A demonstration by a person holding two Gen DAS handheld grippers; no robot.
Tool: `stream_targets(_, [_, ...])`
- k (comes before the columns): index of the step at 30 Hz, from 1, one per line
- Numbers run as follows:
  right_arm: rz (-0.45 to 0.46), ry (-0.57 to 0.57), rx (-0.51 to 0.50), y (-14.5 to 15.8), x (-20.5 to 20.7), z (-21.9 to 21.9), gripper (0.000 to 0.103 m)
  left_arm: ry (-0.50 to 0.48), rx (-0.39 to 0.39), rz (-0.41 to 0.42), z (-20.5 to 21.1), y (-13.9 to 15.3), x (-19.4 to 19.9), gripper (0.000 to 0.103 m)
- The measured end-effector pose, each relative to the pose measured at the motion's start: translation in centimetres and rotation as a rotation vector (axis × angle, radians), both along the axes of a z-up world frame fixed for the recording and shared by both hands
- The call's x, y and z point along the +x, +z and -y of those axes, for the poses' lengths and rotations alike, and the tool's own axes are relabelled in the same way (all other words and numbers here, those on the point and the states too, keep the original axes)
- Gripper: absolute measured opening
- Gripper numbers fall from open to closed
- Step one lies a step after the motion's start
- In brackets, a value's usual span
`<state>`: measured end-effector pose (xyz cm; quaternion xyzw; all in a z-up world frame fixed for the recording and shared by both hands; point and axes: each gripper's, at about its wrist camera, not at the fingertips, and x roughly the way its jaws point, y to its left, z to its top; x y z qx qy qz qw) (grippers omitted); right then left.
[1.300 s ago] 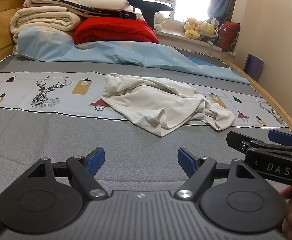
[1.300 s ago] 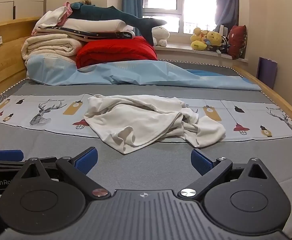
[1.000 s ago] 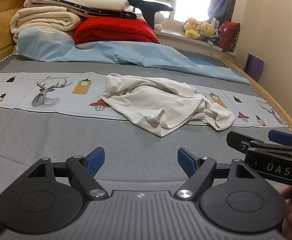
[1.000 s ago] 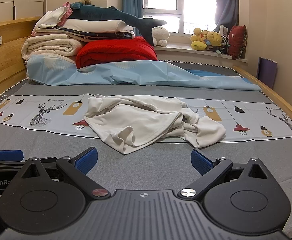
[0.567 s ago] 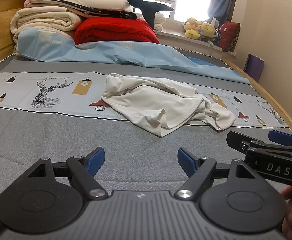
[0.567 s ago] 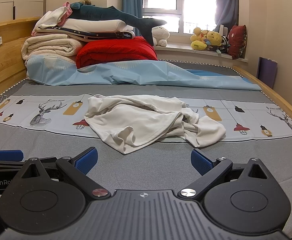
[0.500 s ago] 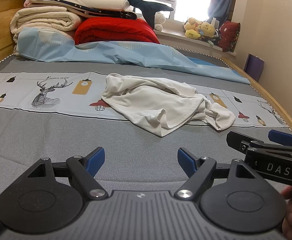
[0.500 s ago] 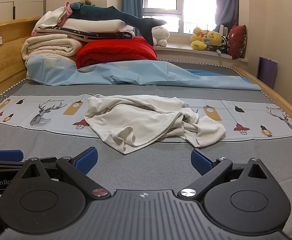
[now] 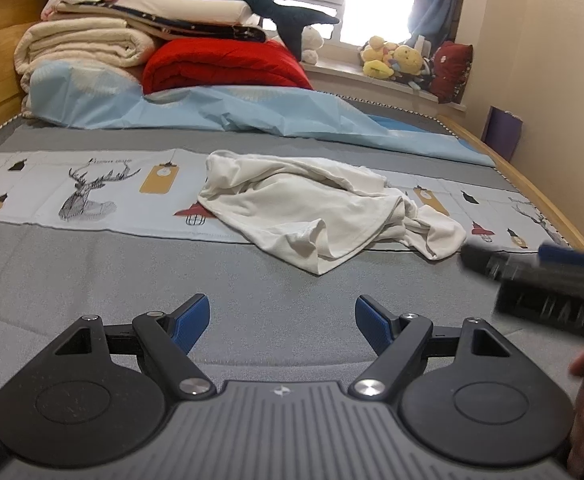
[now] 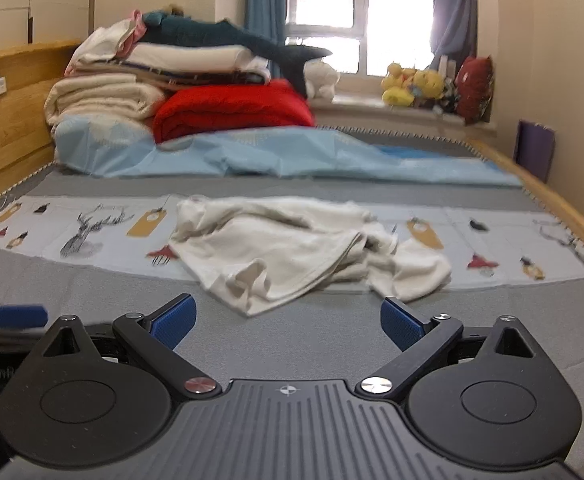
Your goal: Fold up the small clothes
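A crumpled white garment [image 9: 316,208] [image 10: 292,248] lies in the middle of the bed, half on the printed strip and half on the grey cover. My left gripper [image 9: 281,316] hovers over the grey cover short of the garment, open, nothing between its blue pads. My right gripper [image 10: 287,318] is also open and empty, closer to the garment's near edge. In the left wrist view the right gripper [image 9: 540,276] shows blurred at the right edge. The left gripper's blue tip [image 10: 15,316] shows at the left edge of the right wrist view.
A grey bed cover [image 9: 91,280] carries a printed strip with deer [image 9: 91,188]. A light blue sheet [image 9: 251,116], folded blankets [image 9: 91,44] and a red quilt [image 9: 219,64] pile at the head. A wooden bed edge [image 9: 540,196] runs on the right. Plush toys [image 10: 412,84] sit on the windowsill.
Both grippers held still until now. The right gripper has just moved forward towards the garment, with motion blur in its view. Both stay open.
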<state>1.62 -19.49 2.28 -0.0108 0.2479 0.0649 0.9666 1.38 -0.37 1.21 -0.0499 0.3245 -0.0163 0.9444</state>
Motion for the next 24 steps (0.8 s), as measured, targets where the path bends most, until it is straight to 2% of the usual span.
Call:
stream_targets(4, [0.058, -0.041, 0.03, 1.1, 1.3, 1.9, 0.097, -0.012, 0.006, 0.027, -0.3, 0.0, 0.6, 0.084])
stream_targets(8, [0.102, -0.062, 0.032, 1.7, 4.8, 5.1, 0.097, -0.045, 0.064, 0.011, 0.2, -0.4, 2.8, 0.078])
stream_targets(9, [0.1, -0.065, 0.016, 1.7, 5.7, 5.8, 0.095, -0.054, 0.078, -0.001, 0.4, -0.7, 3.6, 0.073])
stream_targets(10, [0.096, -0.067, 0.006, 1.7, 6.4, 6.6, 0.091, -0.064, 0.086, -0.018, 0.7, -1.1, 4.5, 0.07])
stream_targets(11, [0.096, -0.074, 0.031, 1.5, 7.2, 7.5, 0.083, -0.071, 0.087, -0.03, 0.9, -1.5, 5.3, 0.066])
stream_targets(12, [0.072, -0.09, 0.007, 1.3, 7.7, 8.0, 0.075, -0.079, 0.085, -0.037, 1.2, -1.9, 6.2, 0.064])
stream_targets(13, [0.047, -0.114, 0.016, 0.8, 8.2, 8.7, 0.071, -0.09, 0.085, -0.04, 1.6, -2.3, 7.2, 0.062])
stream_targets(15, [0.002, -0.135, 0.02, 0.3, 8.7, 9.7, 0.048, -0.113, 0.09, -0.043, 2.5, -3.1, 9.3, 0.059])
stream_targets(17, [-0.033, -0.125, 0.06, -0.5, 9.0, 10.3, 0.043, -0.136, 0.093, -0.041, 3.6, -4.1, 11.6, 0.059])
stream_targets(20, [-0.003, -0.104, 0.07, -0.7, 9.2, 10.7, 0.034, -0.145, 0.114, -0.037, 5.2, -6.2, 15.2, 0.059])
stream_targets(24, [-0.032, -0.144, 0.127, -1.5, 10.3, 12.2, 0.034, -0.064, 0.094, -0.066, 5.3, -8.8, 20.6, 0.059])
